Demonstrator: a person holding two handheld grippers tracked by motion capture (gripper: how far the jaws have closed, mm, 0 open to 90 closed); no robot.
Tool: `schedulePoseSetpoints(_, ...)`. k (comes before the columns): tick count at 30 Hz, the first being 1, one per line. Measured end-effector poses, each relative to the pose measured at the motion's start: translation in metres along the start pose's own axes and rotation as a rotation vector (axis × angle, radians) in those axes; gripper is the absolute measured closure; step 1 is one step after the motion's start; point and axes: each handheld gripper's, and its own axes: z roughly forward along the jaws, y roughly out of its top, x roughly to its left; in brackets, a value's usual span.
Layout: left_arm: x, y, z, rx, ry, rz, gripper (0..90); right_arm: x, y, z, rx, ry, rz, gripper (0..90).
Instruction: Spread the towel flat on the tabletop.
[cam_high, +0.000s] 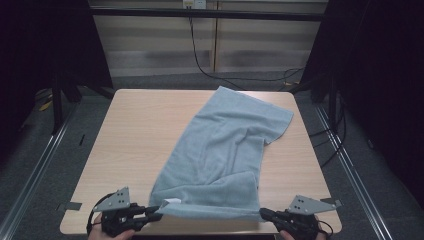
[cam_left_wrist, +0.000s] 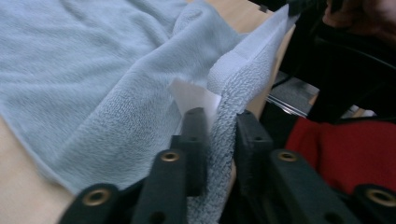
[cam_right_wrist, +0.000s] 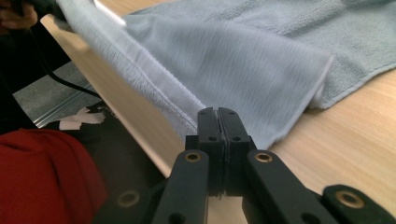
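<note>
- High view: a grey towel (cam_high: 225, 150) lies slantwise across the surface (cam_high: 135, 130), its near edge lifted between the left tongs (cam_high: 156, 209) and right tongs (cam_high: 264, 214).
- Left gripper view: jaws grip the corner beside a white tag (cam_left_wrist: 194, 95); the thick hem could slip out.
- Right gripper view: jaws are clenched on the other corner; uneven pulling might skew the towel.

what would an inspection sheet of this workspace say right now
surface: light wooden table, bare around the cloth
job's things: grey-blue towel spread diagonally, far corner at the back edge, near hem lifted taut; white tag at its left corner
clutter: nothing seen
grippers: left hand-held gripper clamps the tag corner; right hand-held gripper is shut on the other near corner
cables: black cable on the floor behind the table
surroundings: dark curtains, grey floor, metal rails
</note>
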Motion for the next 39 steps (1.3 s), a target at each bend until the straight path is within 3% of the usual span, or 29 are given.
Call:
schedulePoseSetpoints(1, -0.001, -0.001, -0.004, -0.014, -0.033, -0.004, 72.3, 0.001, 0.0, -0.004, -0.012, 0.016, 0.001, 83.2)
schedulePoseSetpoints(4, 0.004, 0.003, -0.015, -0.066, -0.04, -0.008, 62.8, -0.003, 0.008, -0.008, -0.044, 0.02, 0.004, 76.1)
schedulePoseSetpoints(6, 0.012, 0.01, -0.02, -0.09, -0.007, -0.013, 60.8, -0.008, 0.016, -0.006, -0.062, 0.023, 0.013, 74.0)
schedulePoseSetpoints(8, 0.026, 0.019, -0.02, -0.096, 0.022, -0.018, 57.4, -0.011, 0.023, 0.001, -0.058, 0.023, -0.009, 72.7)
schedulePoseSetpoints(9, 0.034, 0.023, -0.016, -0.089, 0.061, -0.013, 56.7, -0.013, 0.025, 0.007, -0.055, 0.022, -0.008, 71.6)
schedulePoseSetpoints(10, 0.043, 0.028, -0.01, -0.064, 0.087, -0.011, 56.2, -0.017, 0.028, 0.015, -0.05, 0.031, -0.001, 70.8)
schedulePoseSetpoints(12, 0.064, 0.033, 0.006, -0.041, 0.12, -0.05, 54.8, -0.026, 0.033, 0.033, -0.023, 0.015, -0.007, 67.0)
schedulePoseSetpoints(13, 0.075, 0.036, 0.017, 0.0, 0.12, -0.061, 53.9, -0.032, 0.036, 0.043, -0.004, 0.013, -0.01, 66.2)
schedulePoseSetpoints(15, 0.092, 0.04, 0.038, 0.064, 0.158, -0.053, 54.1, -0.046, 0.044, 0.061, 0.03, -0.014, -0.017, 64.4)
schedulePoseSetpoints(16, 0.102, 0.042, 0.048, 0.098, 0.134, -0.08, 54.4, -0.051, 0.047, 0.067, 0.04, -0.026, -0.014, 64.4)
schedulePoseSetpoints(17, 0.108, 0.043, 0.058, 0.119, 0.116, -0.081, 54.8, -0.058, 0.05, 0.073, 0.051, -0.025, -0.003, 64.5)
schedulePoseSetpoints(19, 0.112, 0.043, 0.074, 0.153, 0.143, -0.041, 58.0, -0.071, 0.054, 0.086, 0.076, -0.045, -0.013, 64.1)
schedulePoseSetpoints(20, 0.113, 0.041, 0.08, 0.173, 0.128, -0.041, 57.6, -0.076, 0.054, 0.092, 0.09, -0.055, -0.005, 63.0)
schedulePoseSetpoints(22, 0.107, 0.038, 0.083, 0.174, 0.166, 0.019, 58.8, -0.08, 0.052, 0.101, 0.108, -0.069, 0.003, 59.8)
schedulePoseSetpoints(23, 0.104, 0.038, 0.081, 0.191, 0.17, 0.025, 60.5, -0.081, 0.049, 0.103, 0.122, -0.074, 0.0, 58.0)
schedulePoseSetpoints(25, 0.098, 0.034, 0.076, 0.204, 0.177, 0.038, 76.1, -0.078, 0.045, 0.105, 0.144, -0.092, -0.019, 55.2)
schedulePoseSetpoints(28, 0.092, 0.022, 0.062, 0.186, 0.16, 0.004, 83.6, -0.075, 0.039, 0.103, 0.165, -0.094, -0.018, 54.2)
schedulePoseSetpoints(32, 0.075, 0.003, 0.04, 0.181, 0.126, -0.017, 83.8, -0.072, 0.034, 0.104, 0.189, -0.098, -0.03, 51.8)
schedulePoseSetpoints(34, 0.063, -0.003, 0.033, 0.187, 0.127, -0.016, 83.9, -0.07, 0.033, 0.108, 0.206, -0.106, -0.033, 50.2)
schedulePoseSetpoints(37, 0.054, -0.007, 0.029, 0.197, 0.09, -0.022, 83.5, -0.066, 0.034, 0.116, 0.194, -0.103, -0.059, 49.1)
schedulePoseSetpoints(38, 0.055, -0.006, 0.029, 0.196, 0.083, -0.02, 82.3, -0.063, 0.034, 0.118, 0.195, -0.114, -0.074, 50.7)
schedulePoseSetpoints(39, 0.057, -0.003, 0.029, 0.176, 0.086, -0.029, 80.2, -0.059, 0.034, 0.119, 0.197, -0.124, -0.099, 59.6)
